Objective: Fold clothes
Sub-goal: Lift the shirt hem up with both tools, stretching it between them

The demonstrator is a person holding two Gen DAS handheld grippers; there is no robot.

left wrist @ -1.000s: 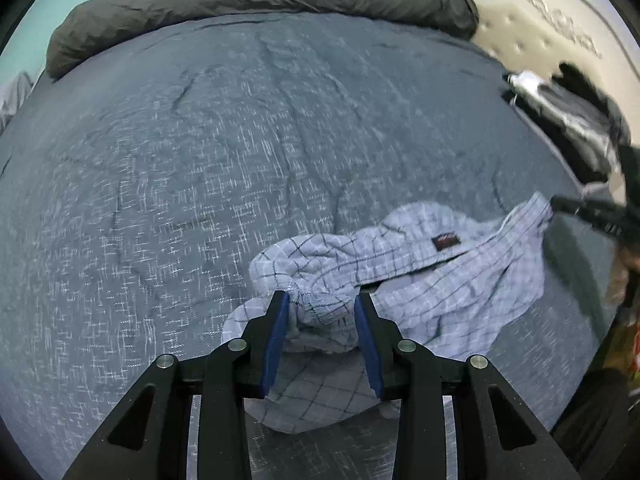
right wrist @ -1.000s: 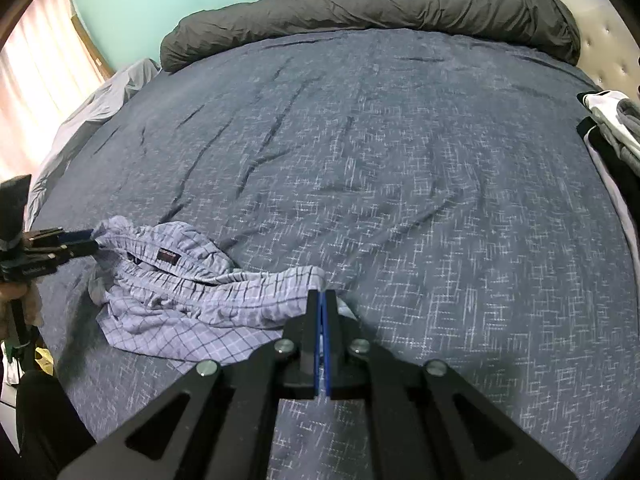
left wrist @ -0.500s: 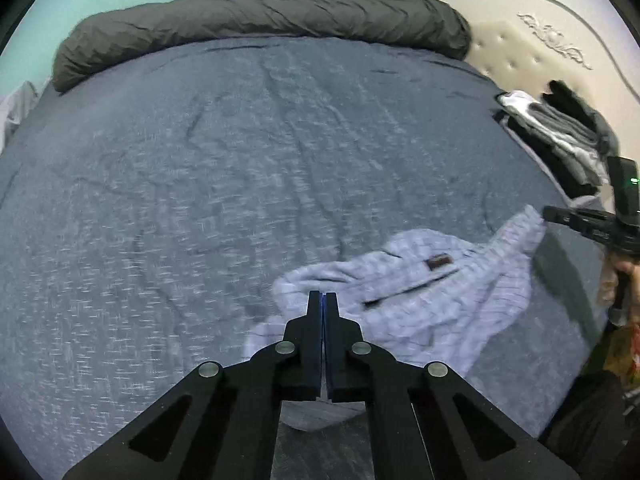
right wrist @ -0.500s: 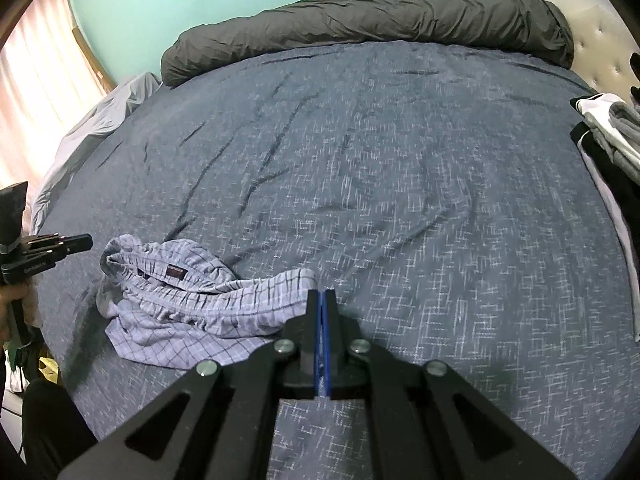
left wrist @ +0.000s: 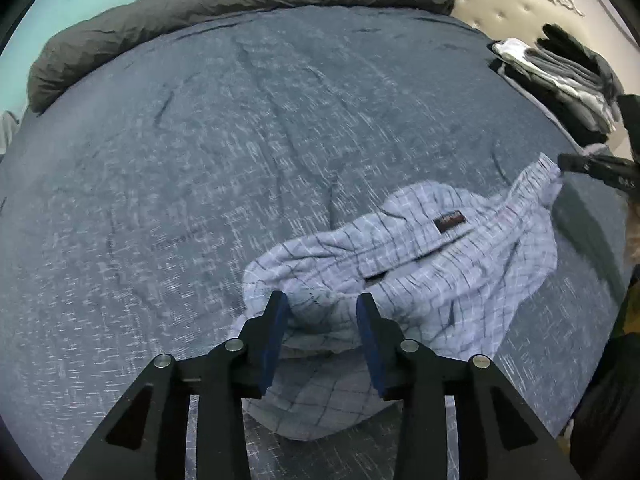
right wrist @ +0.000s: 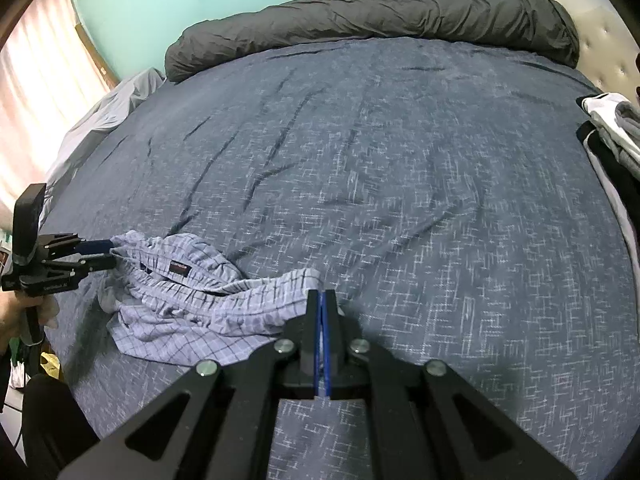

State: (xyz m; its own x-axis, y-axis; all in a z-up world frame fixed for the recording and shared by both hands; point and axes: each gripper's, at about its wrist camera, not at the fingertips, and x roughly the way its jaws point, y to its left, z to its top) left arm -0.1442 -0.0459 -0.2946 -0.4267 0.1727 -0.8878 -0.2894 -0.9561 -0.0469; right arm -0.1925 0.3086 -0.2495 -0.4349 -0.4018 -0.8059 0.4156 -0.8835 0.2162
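A pair of light blue checked shorts [left wrist: 420, 264] with a dark waistband label lies crumpled on the dark blue bed cover [left wrist: 240, 140]. My left gripper [left wrist: 322, 304] is open, its fingers either side of a bunched end of the waistband. My right gripper [right wrist: 321, 296] is shut on the other end of the shorts [right wrist: 200, 300]. In the right wrist view the left gripper [right wrist: 102, 256] sits at the shorts' far left end. In the left wrist view the right gripper [left wrist: 564, 162] pinches the far right corner.
A rolled dark grey duvet [right wrist: 380, 20] lies along the far side of the bed. A stack of folded grey, white and black clothes [left wrist: 560, 76] sits by the cream headboard [left wrist: 520, 4]. Curtains [right wrist: 36, 92] hang at left.
My left gripper was open a second ago, shut half a second ago, and is open again over the waistband. My right gripper stays shut on the shorts and has pulled them slightly.
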